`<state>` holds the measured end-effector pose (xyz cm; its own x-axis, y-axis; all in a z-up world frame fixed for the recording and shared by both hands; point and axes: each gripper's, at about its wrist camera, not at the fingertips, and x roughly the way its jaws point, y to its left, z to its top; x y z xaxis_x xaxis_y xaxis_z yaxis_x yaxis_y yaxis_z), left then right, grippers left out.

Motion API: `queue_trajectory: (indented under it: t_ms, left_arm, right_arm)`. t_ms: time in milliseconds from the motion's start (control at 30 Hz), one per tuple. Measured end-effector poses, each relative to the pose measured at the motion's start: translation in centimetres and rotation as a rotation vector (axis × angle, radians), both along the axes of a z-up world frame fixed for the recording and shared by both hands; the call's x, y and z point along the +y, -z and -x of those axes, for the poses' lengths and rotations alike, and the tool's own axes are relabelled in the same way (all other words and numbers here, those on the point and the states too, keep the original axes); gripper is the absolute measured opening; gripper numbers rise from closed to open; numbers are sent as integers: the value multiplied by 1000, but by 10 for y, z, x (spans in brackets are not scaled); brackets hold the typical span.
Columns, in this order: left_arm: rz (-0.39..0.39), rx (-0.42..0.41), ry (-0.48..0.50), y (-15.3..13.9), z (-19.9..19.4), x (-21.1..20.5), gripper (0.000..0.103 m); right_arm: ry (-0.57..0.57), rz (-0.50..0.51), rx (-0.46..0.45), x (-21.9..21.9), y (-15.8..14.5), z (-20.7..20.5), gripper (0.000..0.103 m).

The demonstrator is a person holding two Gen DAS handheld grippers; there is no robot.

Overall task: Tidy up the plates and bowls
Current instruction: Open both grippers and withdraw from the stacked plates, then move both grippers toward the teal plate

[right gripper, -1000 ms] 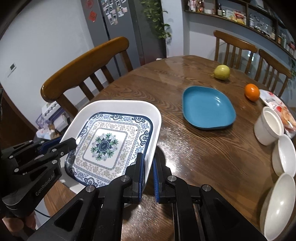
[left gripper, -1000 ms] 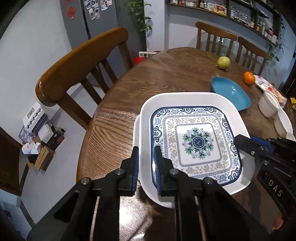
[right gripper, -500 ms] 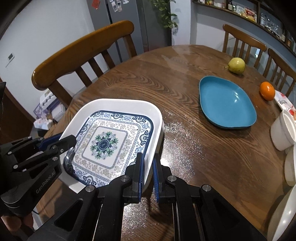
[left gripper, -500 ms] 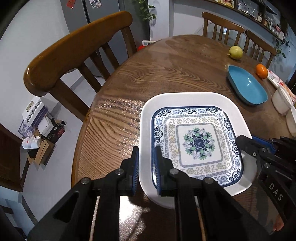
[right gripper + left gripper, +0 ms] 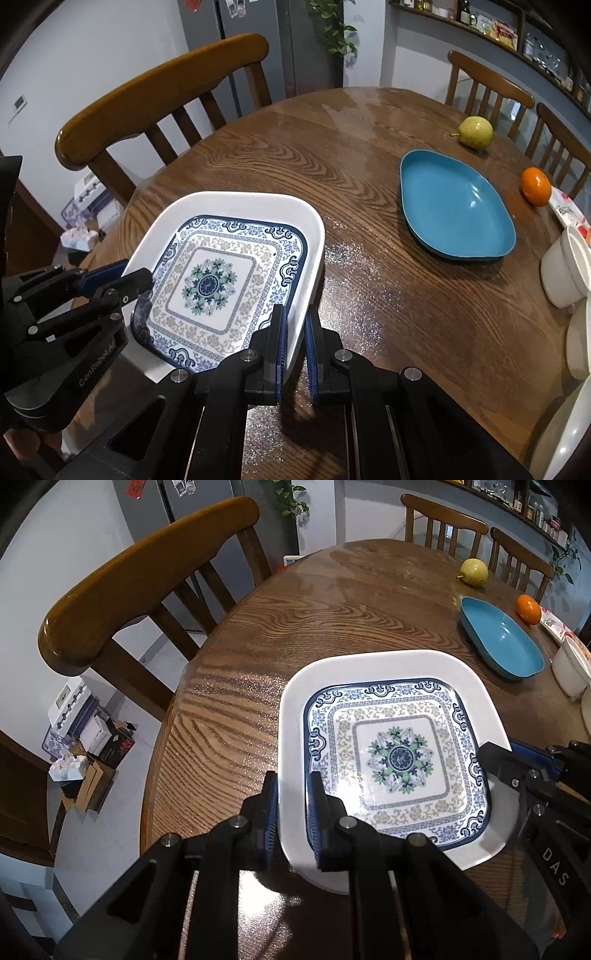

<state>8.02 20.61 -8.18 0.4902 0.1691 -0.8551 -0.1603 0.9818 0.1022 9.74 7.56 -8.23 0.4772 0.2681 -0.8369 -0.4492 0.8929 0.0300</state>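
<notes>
A square white plate with a blue floral pattern (image 5: 395, 753) is held above the round wooden table (image 5: 295, 627) by both grippers. My left gripper (image 5: 291, 805) is shut on its left rim. My right gripper (image 5: 293, 332) is shut on its right rim; the plate also shows in the right wrist view (image 5: 221, 280). A blue dish (image 5: 454, 203) lies farther right on the table, also in the left wrist view (image 5: 498, 638). White bowls (image 5: 565, 269) stand at the right edge.
A pear (image 5: 474, 132) and an orange (image 5: 535, 185) lie at the far side, next to a snack packet (image 5: 569, 212). Wooden chairs (image 5: 147, 576) ring the table. Boxes (image 5: 88, 753) sit on the floor at the left.
Both grippers have carried the plate up and back toward the table's near left edge. The blue dish and fruit now look farther away. The second white plate under it is out of sight.
</notes>
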Motion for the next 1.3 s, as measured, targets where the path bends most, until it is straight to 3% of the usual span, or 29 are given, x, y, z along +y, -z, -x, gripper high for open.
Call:
queue_trajectory:
  t_ms: [567,700,767,867,900,967,1300]
  left_arm:
    - [11,-13,-10,-2,0,0,21]
    - [6,-32,-13,-8,3,-2,44]
    - [6,-41,-12,-11,4,-3,49]
    - [9,-47,-18,-17,8,-5,58]
    - [15,-51,-19,-19,9,-5,66]
    - [22,-57,-19,-23,12,-8,75]
    - [55,-93,38,-45,29,-36,95]
  right_arm:
    - [30,15,-21,-4,-4,2,11]
    - [42,11,-31,-10,-10,4,12]
    - [51,0,-27,-15,-12,5,14]
    - [71,-34,-18,-26,-17,7,30]
    - [78,-43,-18,-29,-18,8,40]
    - [89,-62,-22,-37,-22,11,48]
    - [122,-152,-19,-78,-42,36,50]
